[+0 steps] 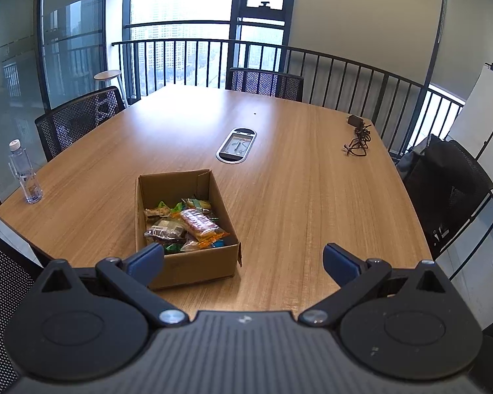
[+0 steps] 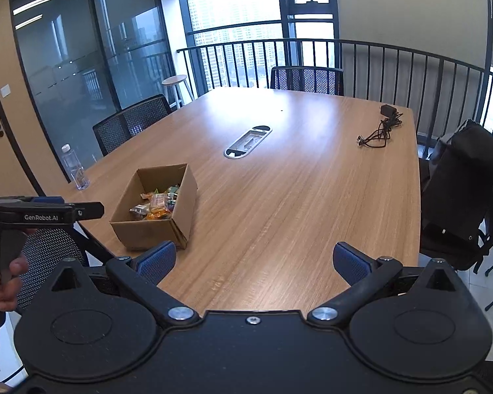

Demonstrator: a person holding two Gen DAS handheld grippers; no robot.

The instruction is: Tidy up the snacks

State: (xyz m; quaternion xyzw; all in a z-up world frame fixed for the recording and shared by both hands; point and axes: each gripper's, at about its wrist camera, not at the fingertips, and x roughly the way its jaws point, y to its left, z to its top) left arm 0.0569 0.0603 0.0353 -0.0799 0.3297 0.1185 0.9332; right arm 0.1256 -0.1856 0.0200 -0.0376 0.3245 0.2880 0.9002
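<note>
Cardboard box (image 1: 184, 226) open-topped on tabletop (image 1: 295, 180), just ahead of left tongs (image 1: 243, 259), its near corner behind their left pad. Inside: heap of wrapped snacks (image 1: 187, 226), mixed colours. From right tongs (image 2: 254, 261) box lies ahead-left. Both tongs spread wide, holding nothing. Water bottle (image 1: 24, 174) far left near edge. Cable grommet (image 1: 236, 145) beyond box; charger with cable (image 1: 358, 138) far ahead-right. Black chairs (image 1: 79, 118) ring tabletop.

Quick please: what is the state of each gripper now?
Left gripper: open, holding nothing.
Right gripper: open, holding nothing.
</note>
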